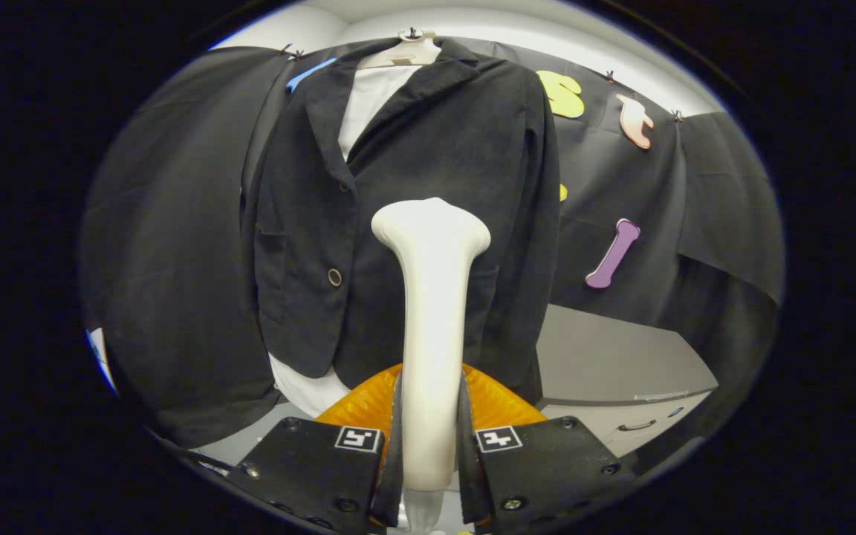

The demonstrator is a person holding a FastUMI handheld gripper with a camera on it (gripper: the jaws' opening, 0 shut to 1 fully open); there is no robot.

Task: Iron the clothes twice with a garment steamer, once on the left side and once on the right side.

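A white garment steamer (432,312) stands upright between my fingers, and my gripper (432,435) is shut on its handle. Its flared head points at a black jacket (435,171) that hangs on a white hanger (409,48) over a white shirt (372,96). The steamer head sits in front of the jacket's right half, about at mid-height, just right of the button line. I cannot tell whether the head touches the cloth. The shirt's hem (305,390) shows below the jacket.
A grey cabinet (621,364) with a drawer handle stands beyond my fingers to the right, under the black cloth wall (168,245). The wall hangs behind and on both sides of the jacket.
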